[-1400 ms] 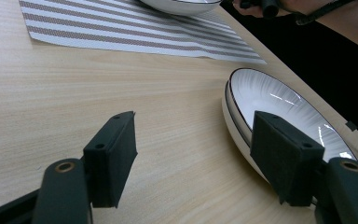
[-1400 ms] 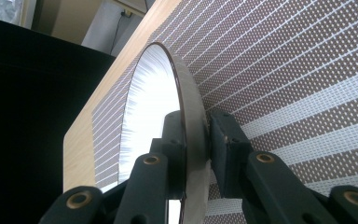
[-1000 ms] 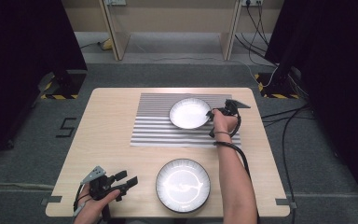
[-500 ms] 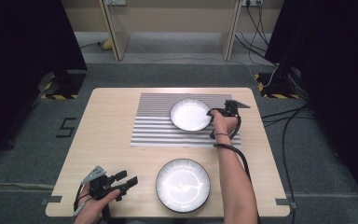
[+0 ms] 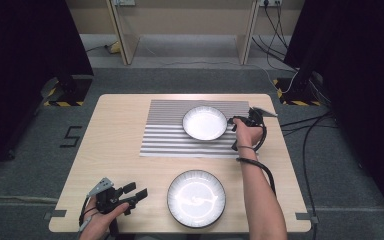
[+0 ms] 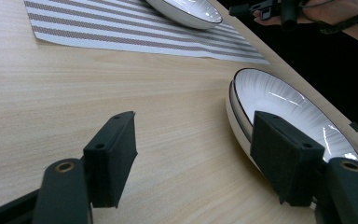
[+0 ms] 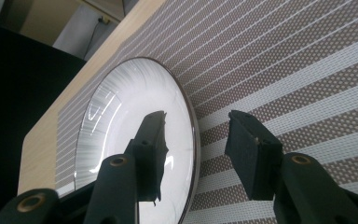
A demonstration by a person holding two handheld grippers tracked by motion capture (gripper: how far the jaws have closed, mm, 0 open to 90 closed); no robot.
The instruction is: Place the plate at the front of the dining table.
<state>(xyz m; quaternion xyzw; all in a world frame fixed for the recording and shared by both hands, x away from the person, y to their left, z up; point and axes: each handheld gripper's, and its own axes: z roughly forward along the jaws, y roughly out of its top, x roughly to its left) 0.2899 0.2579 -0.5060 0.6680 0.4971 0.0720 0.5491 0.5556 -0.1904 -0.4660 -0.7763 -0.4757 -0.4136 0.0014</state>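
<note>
A white plate (image 5: 204, 122) with a thin dark rim rests on the striped placemat (image 5: 165, 135) at the far middle of the table. My right gripper (image 5: 233, 122) is at that plate's right edge, and its jaws have just been opening. In the right gripper view the plate's (image 7: 121, 121) rim runs between the spread jaws of my right gripper (image 7: 196, 123), and neither pad touches it. A second white plate (image 5: 196, 198) sits near the front edge. My left gripper (image 5: 136, 191) hovers open to its left, nothing between its jaws (image 6: 193, 135).
The wooden table (image 5: 115, 150) has bare room on its left half. In the left gripper view the front plate (image 6: 284, 102) shows a double rim, like two stacked plates. Cables and dark stands lie on the floor beyond the table's right side.
The right gripper's jaws have spread apart off the far plate's rim, and the hand has drawn back a little to the right and up. The plate stays on the mat. The left gripper has kept still.
</note>
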